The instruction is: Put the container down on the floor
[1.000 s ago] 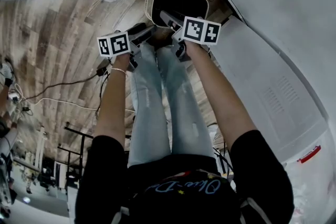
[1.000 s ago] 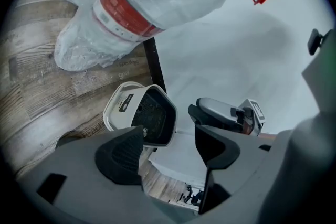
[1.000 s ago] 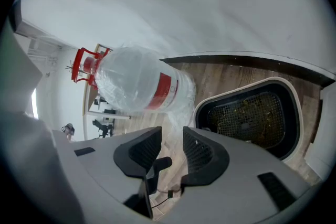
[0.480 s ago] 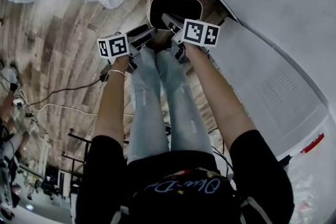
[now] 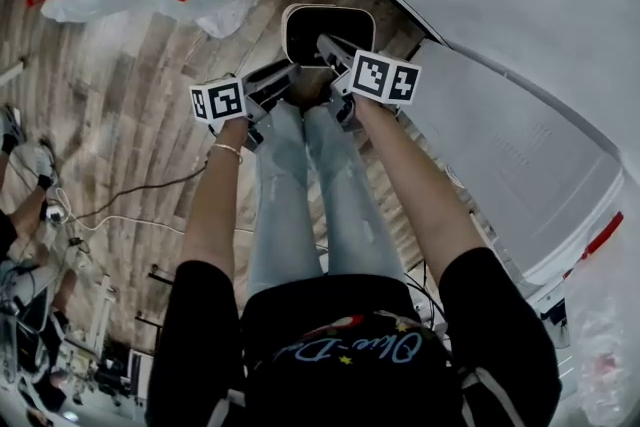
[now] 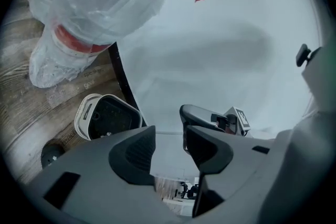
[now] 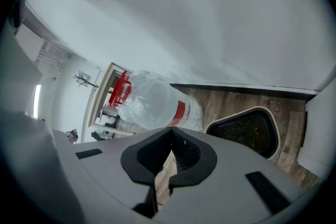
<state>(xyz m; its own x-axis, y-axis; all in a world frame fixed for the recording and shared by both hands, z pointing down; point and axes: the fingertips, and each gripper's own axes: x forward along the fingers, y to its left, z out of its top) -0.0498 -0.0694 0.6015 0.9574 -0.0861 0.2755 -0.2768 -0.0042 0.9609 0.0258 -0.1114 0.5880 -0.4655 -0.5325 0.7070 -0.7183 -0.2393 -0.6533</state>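
Your container (image 5: 310, 20) sits on the wood floor (image 5: 130, 105), open side up, white rim, dark inside. It's just by the wall's black baseboard (image 7: 236, 87) & ahead of your legs. Neither tool touches it. Your L tool (image 6: 170, 143): jaws part-open w/ nothing btwn; they've just been closing. Your R tool (image 7: 171, 136): jaws pressed together, empty. A clear plastic jug (image 6: 100, 2) w/ a red band stands on the floor near the container, to its left.
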